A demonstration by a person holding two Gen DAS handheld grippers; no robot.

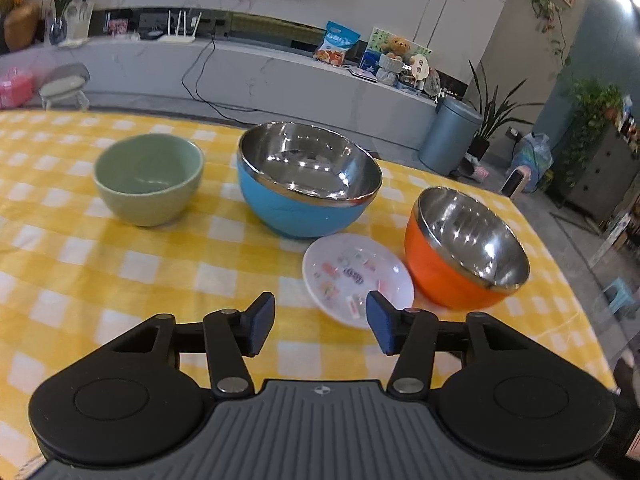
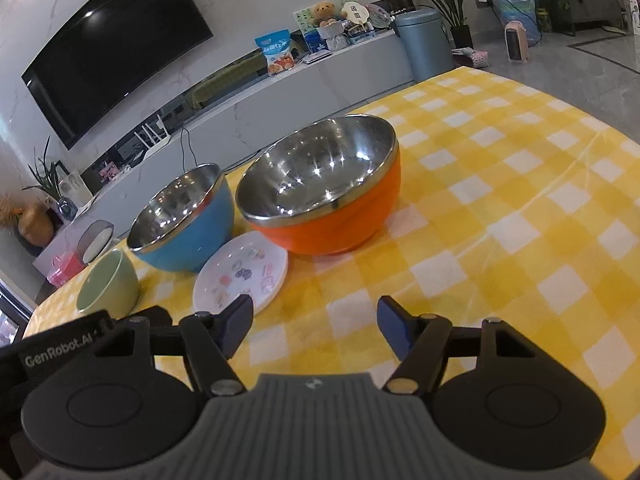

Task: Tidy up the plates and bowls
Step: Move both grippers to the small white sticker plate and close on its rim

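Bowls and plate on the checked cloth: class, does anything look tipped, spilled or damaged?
Nothing stands out. The green bowl, blue bowl, orange bowl and white plate all sit upright, empty and unbroken.

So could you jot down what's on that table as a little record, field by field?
surface: table with yellow checked cloth
bowls: green bowl, blue bowl, orange bowl, all upright and empty
plate: small white plate with printed pictures, in front of the blue and orange bowls
left gripper: open, holding nothing
right gripper: open, holding nothing
stacked so far: nothing
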